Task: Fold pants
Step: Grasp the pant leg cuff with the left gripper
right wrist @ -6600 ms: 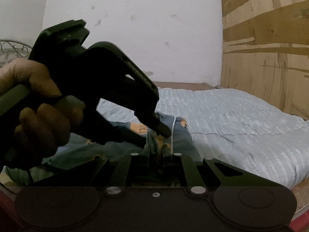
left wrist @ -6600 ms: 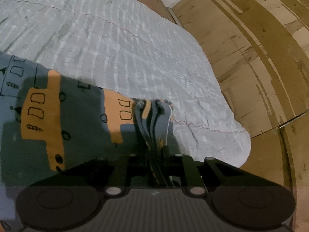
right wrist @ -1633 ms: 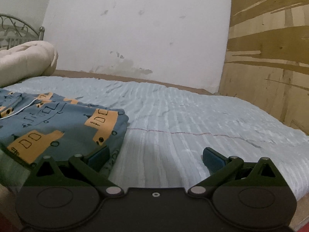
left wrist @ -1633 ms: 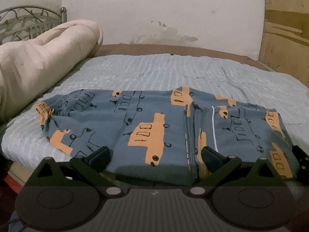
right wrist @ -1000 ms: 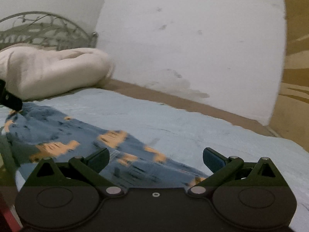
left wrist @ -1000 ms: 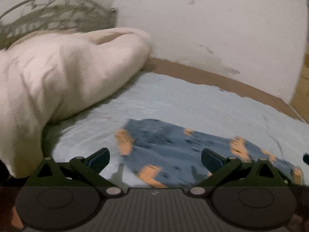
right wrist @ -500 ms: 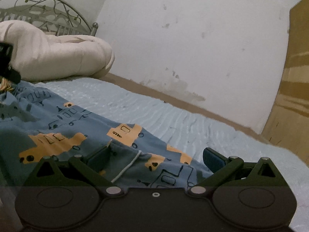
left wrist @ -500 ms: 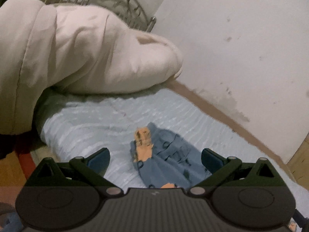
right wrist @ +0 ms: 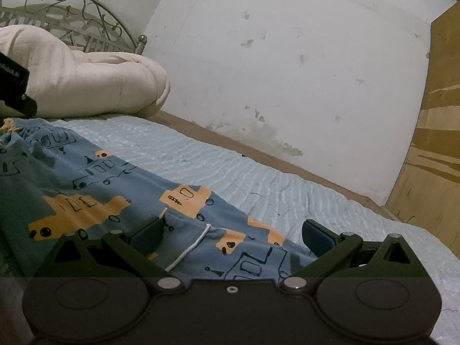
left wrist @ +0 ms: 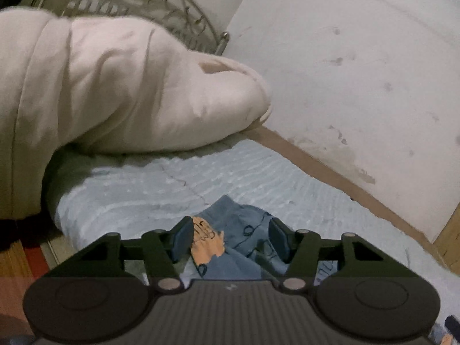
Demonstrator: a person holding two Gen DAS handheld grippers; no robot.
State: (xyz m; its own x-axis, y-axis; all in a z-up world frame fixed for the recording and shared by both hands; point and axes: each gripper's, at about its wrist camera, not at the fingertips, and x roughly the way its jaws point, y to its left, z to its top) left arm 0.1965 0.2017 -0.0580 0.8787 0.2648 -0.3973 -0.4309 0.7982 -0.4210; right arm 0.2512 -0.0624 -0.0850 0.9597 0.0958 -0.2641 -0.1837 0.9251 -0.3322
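One pair of pants [right wrist: 95, 189], blue with orange vehicle prints, lies flat on the pale blue bedspread [right wrist: 258, 181], already doubled over by the look of its layered edge. Soft, light knit like this will sag and slide, so the bunched corner end is the place to pinch. The left gripper [left wrist: 228, 237] has just been closing around that orange-patched corner, though its pads seem not yet to press it. The right gripper [right wrist: 230, 234] stands spread over the drawstring [right wrist: 189, 247] end. One cream duvet [left wrist: 109, 86] lies beyond.
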